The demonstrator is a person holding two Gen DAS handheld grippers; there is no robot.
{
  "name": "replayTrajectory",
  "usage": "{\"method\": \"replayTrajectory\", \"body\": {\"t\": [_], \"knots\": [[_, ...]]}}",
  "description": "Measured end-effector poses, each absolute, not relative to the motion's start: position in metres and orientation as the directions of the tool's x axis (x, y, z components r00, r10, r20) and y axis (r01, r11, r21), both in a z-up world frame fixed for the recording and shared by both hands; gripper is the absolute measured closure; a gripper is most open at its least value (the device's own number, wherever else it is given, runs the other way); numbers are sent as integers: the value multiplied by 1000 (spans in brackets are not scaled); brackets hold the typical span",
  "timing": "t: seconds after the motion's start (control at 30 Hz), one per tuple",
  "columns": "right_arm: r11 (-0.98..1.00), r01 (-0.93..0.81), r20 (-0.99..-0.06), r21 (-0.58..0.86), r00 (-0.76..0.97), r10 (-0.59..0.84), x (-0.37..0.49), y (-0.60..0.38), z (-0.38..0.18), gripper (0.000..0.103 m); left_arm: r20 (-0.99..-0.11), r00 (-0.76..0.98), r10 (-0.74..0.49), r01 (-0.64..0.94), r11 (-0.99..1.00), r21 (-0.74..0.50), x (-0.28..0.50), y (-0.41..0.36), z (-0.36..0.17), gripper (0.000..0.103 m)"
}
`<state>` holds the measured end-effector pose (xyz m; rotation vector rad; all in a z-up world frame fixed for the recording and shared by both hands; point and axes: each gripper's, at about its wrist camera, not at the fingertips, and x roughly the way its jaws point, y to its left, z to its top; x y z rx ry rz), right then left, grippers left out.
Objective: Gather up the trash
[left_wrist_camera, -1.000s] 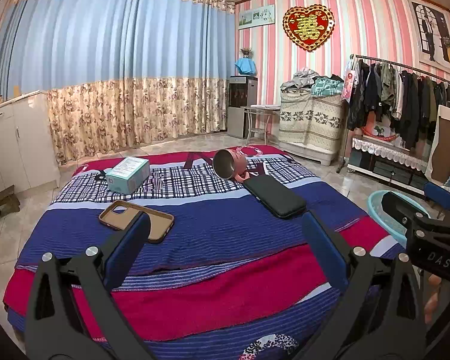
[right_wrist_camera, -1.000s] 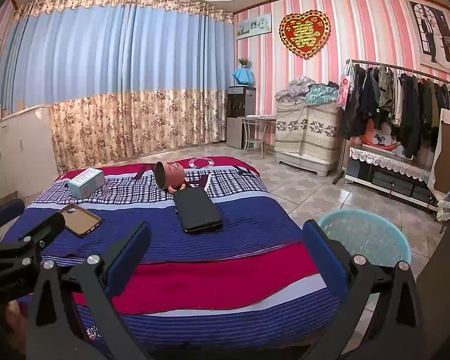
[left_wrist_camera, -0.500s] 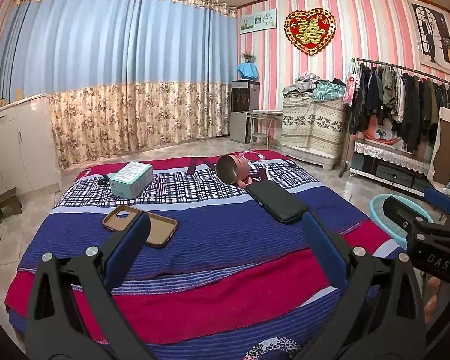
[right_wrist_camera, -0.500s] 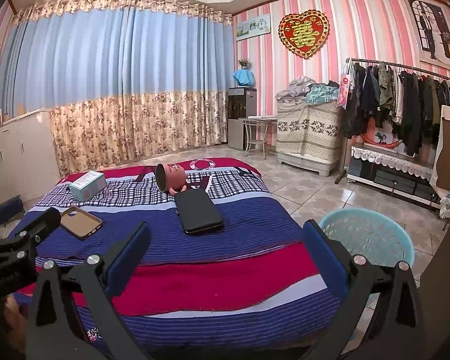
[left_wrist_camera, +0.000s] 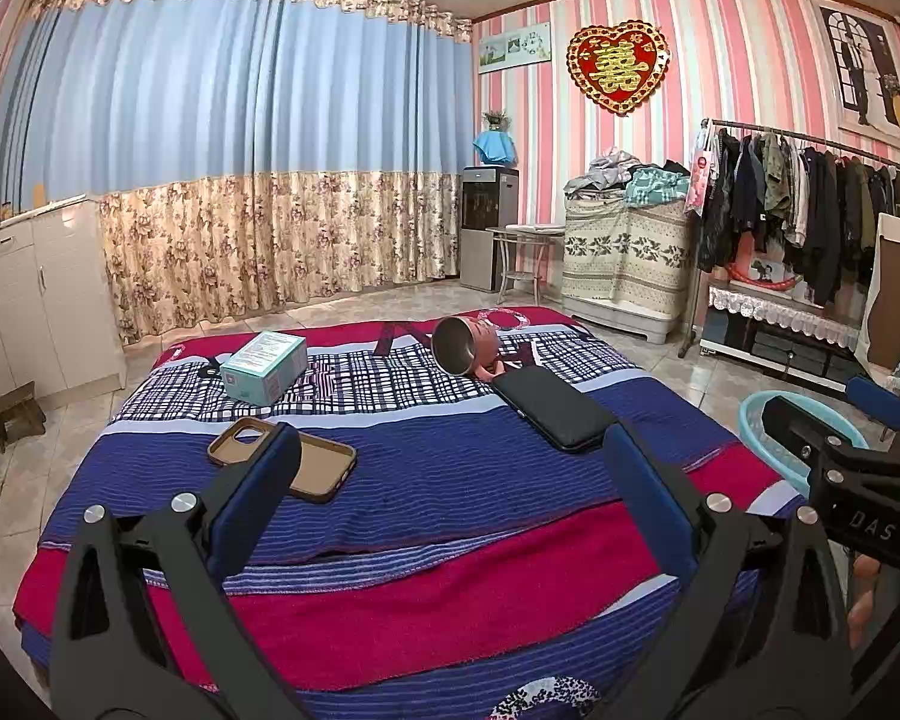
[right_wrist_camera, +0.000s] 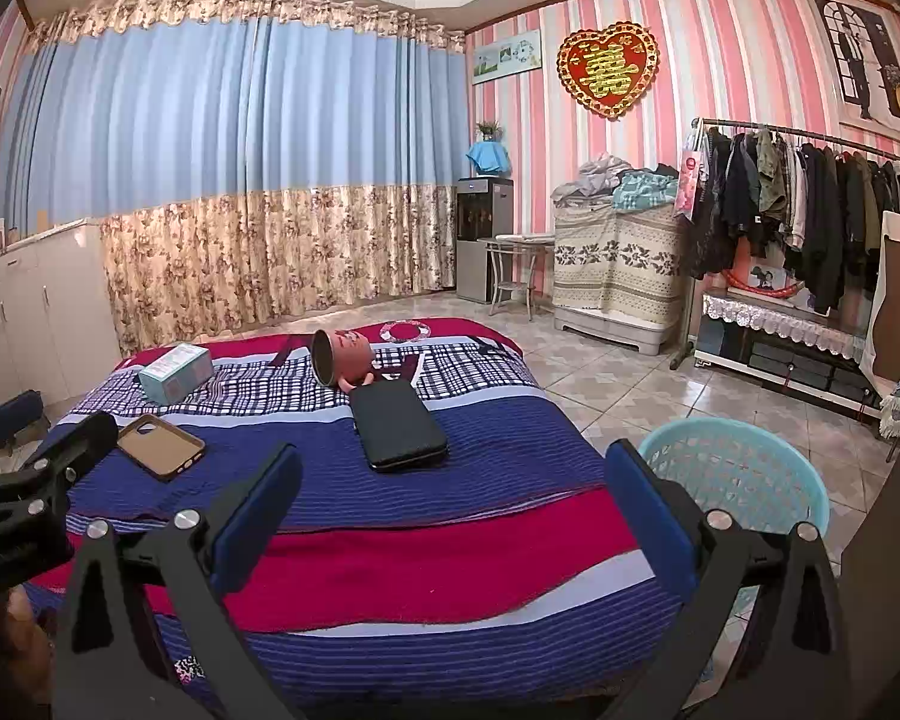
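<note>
Trash on the striped bed cover (left_wrist_camera: pixel 450 480), as we read it: a teal carton (left_wrist_camera: pixel 264 367) with small print too fine to read, a pink mug (left_wrist_camera: pixel 465 345) tipped on its side with its mouth toward us, a tan phone case (left_wrist_camera: pixel 282 459) lying flat, a black wallet-like case (left_wrist_camera: pixel 555 408) just beside the mug. Pale blue basket (right_wrist_camera: pixel 735 480) on the tiles at the bed's right. Left gripper (left_wrist_camera: pixel 450 495) jaws wide, empty, above the near bed edge; right gripper (right_wrist_camera: pixel 450 495) likewise wide, empty. We read "DAS" on the right gripper's body. Red heart plaque (left_wrist_camera: pixel 618 69) bears a gold double-happiness character.
</note>
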<state>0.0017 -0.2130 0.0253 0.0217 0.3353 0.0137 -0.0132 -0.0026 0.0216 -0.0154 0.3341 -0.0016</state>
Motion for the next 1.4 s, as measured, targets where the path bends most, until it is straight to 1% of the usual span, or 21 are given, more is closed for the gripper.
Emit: {"method": "replayTrajectory", "body": {"t": [1.4], "knots": [[1000, -9, -324, 27, 946, 17, 0, -213, 24, 5, -323, 946, -4, 0, 1000, -12, -14, -2, 23, 5]]}}
